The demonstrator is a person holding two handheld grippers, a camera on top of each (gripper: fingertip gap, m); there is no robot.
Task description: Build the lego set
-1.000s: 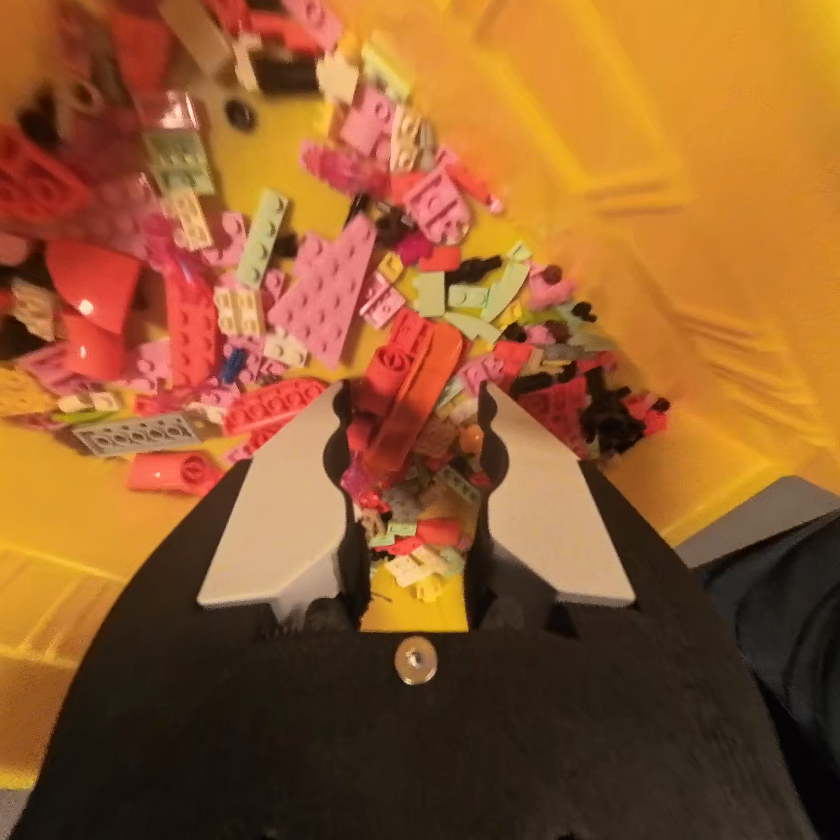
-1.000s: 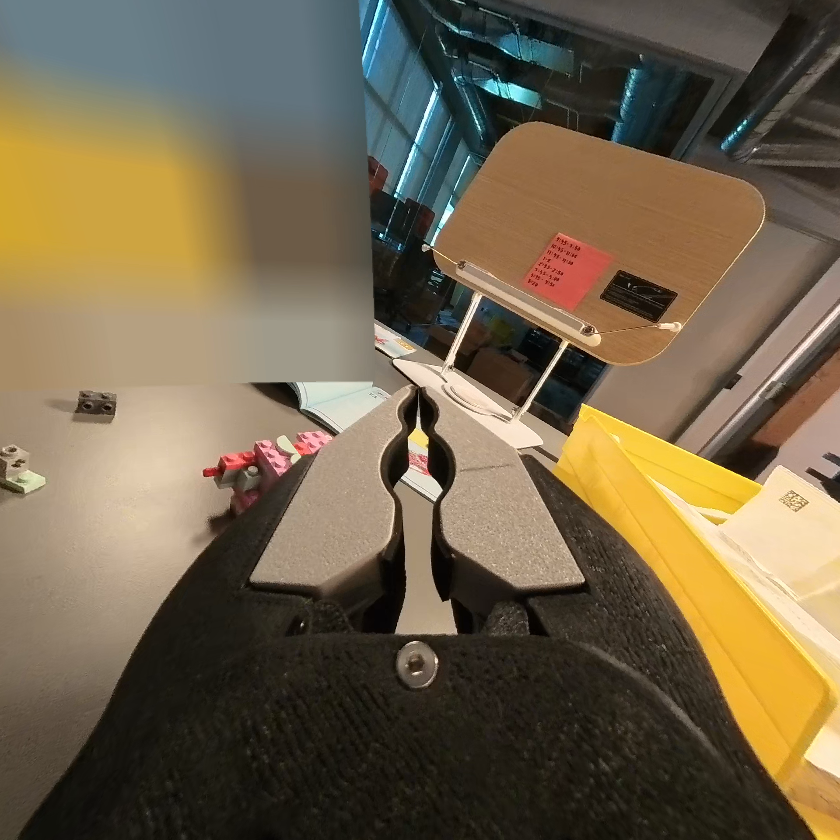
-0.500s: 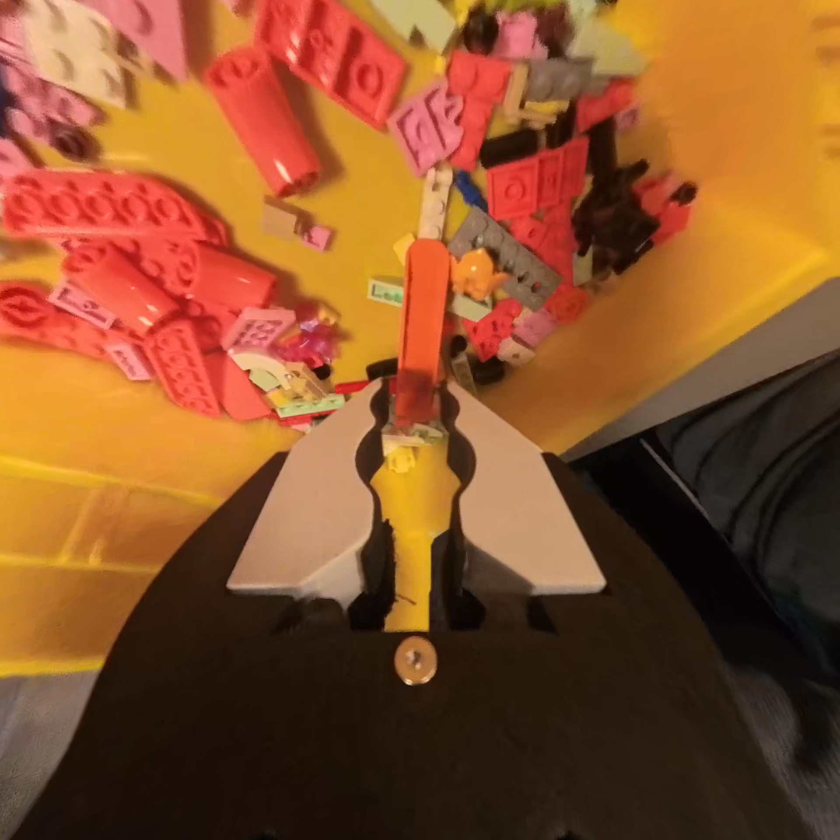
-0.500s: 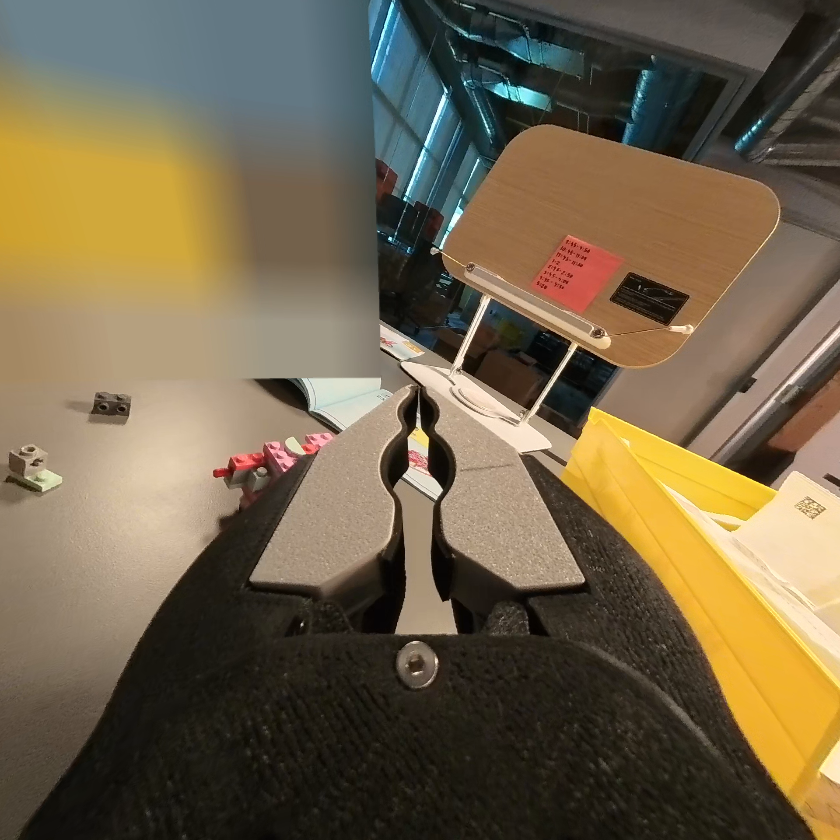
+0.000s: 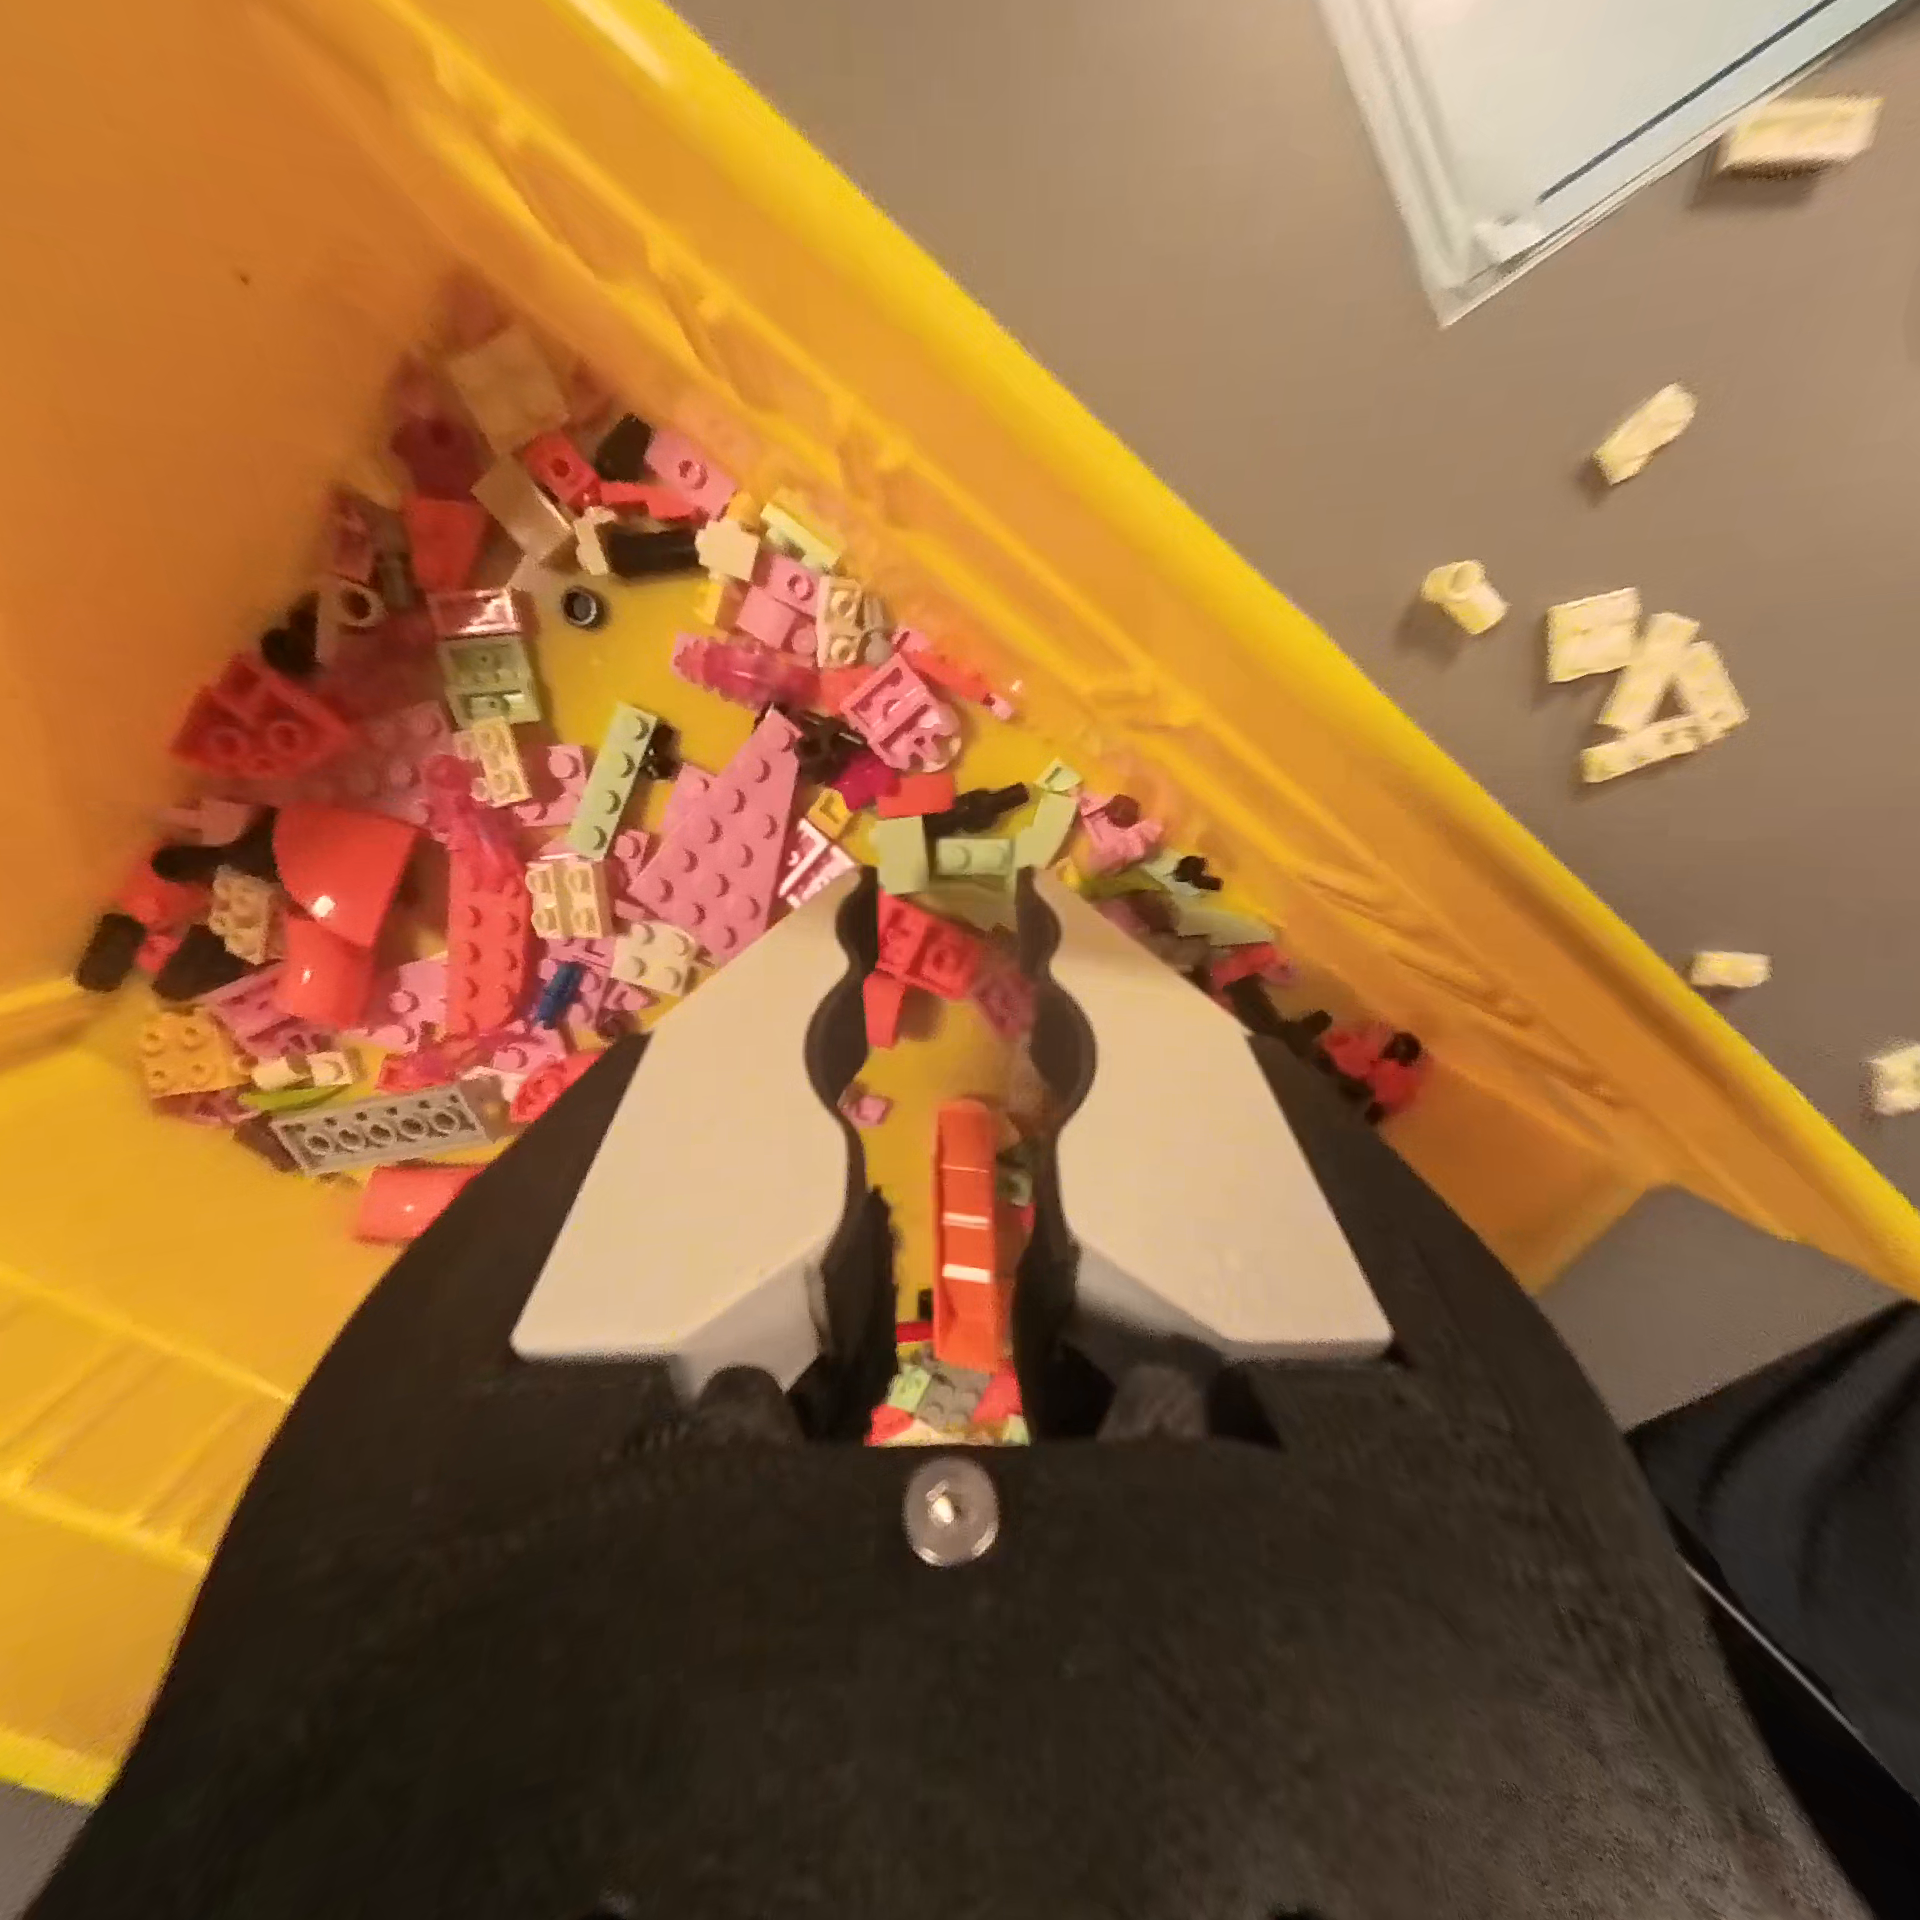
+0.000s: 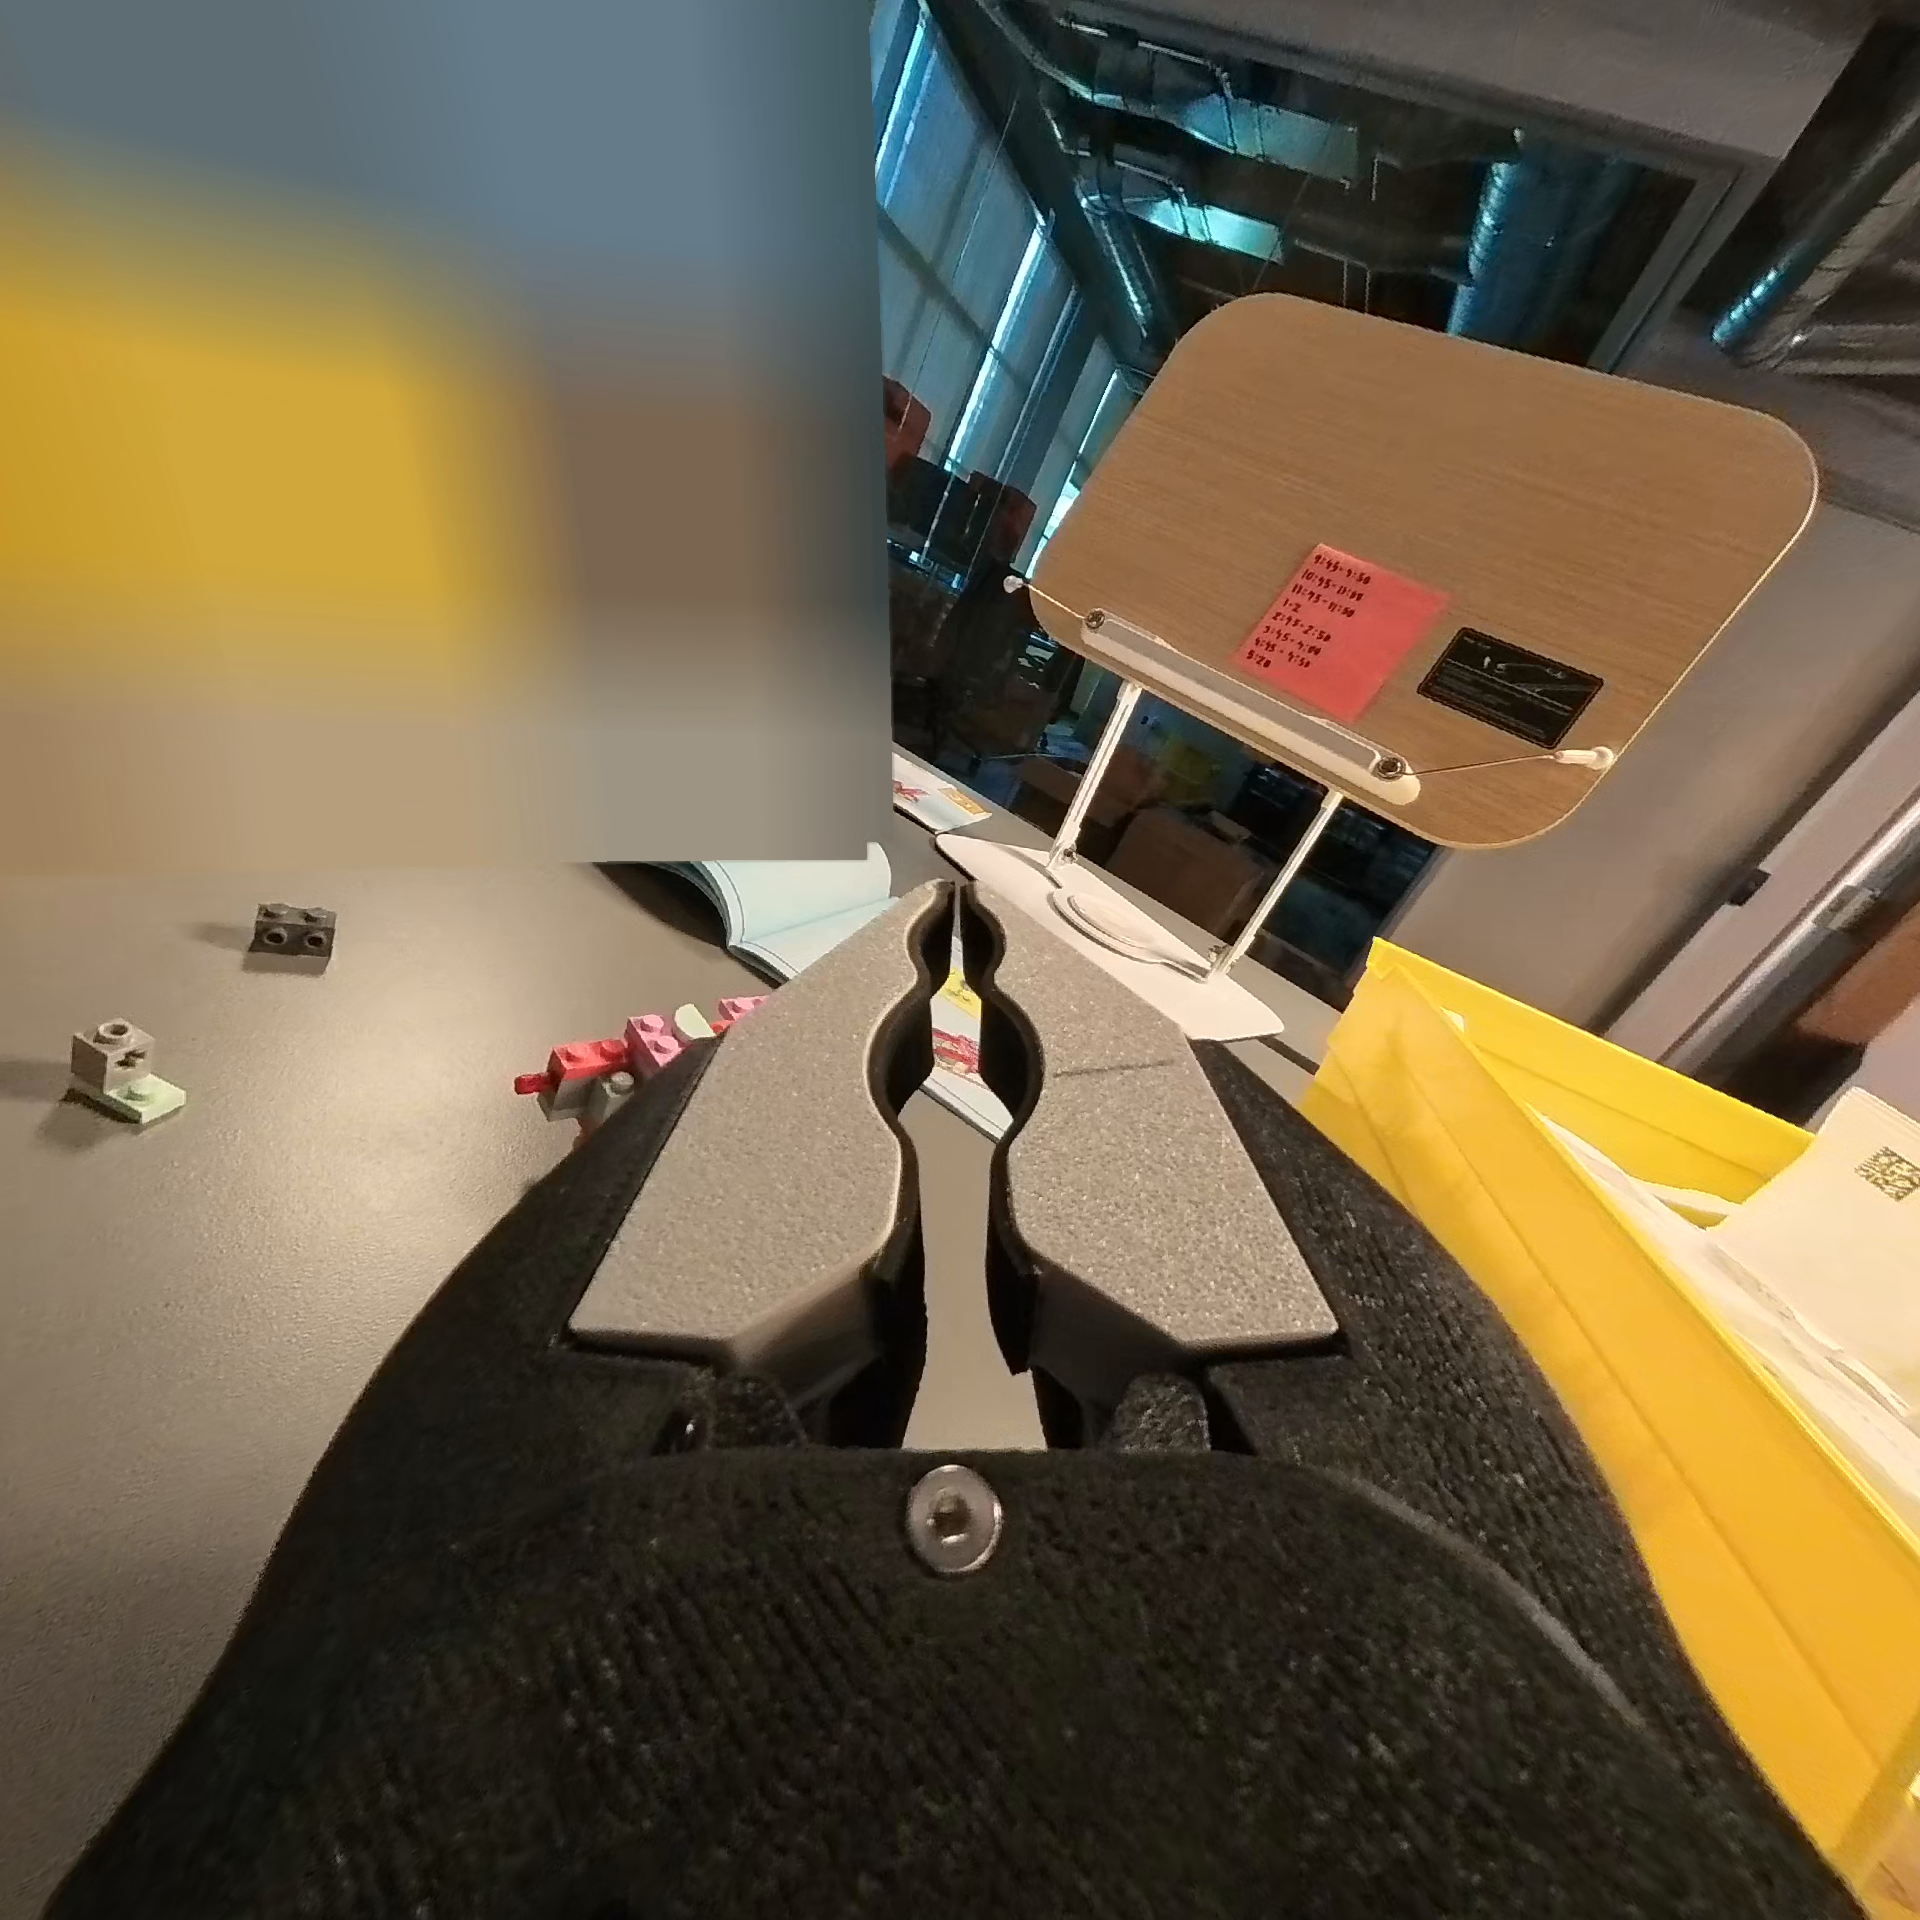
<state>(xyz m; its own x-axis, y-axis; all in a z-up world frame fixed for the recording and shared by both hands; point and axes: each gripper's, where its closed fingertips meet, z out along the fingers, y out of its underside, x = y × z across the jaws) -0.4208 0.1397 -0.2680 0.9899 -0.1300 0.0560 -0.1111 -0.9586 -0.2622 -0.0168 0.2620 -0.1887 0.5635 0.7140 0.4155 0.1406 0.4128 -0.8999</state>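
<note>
My left gripper [image 5: 943, 883] hangs over a yellow bin [image 5: 1143, 623] that holds a pile of pink, red, green and black toy bricks [image 5: 717, 852]. Its jaws stand apart. A long orange piece [image 5: 971, 1226] shows far back between the fingers, close to the right finger [image 5: 1143, 1143], with bare yellow between it and the left finger [image 5: 717, 1143]. A red brick [image 5: 930, 951] lies below the fingertips. My right gripper [image 6: 957, 889] is shut with nothing between its pads, above a grey table [image 6: 260, 1299].
A small red and pink brick build [image 6: 623, 1049], a dark grey brick [image 6: 294, 928] and a grey brick on a green plate [image 6: 120, 1070] lie on the table. An open booklet [image 6: 800, 914], a wooden book stand [image 6: 1455, 582] and a yellow bin [image 6: 1558, 1195] are near. Pale yellow pieces [image 5: 1642, 675] lie beside the brick bin. Tip to tip, the grippers are about 45 cm apart.
My left gripper closed on the orange piece and lifted it. Now its jaws are wider, the piece sits far back between the fingers, and the gripper has pulled back from the pile. My right gripper has barely moved.
</note>
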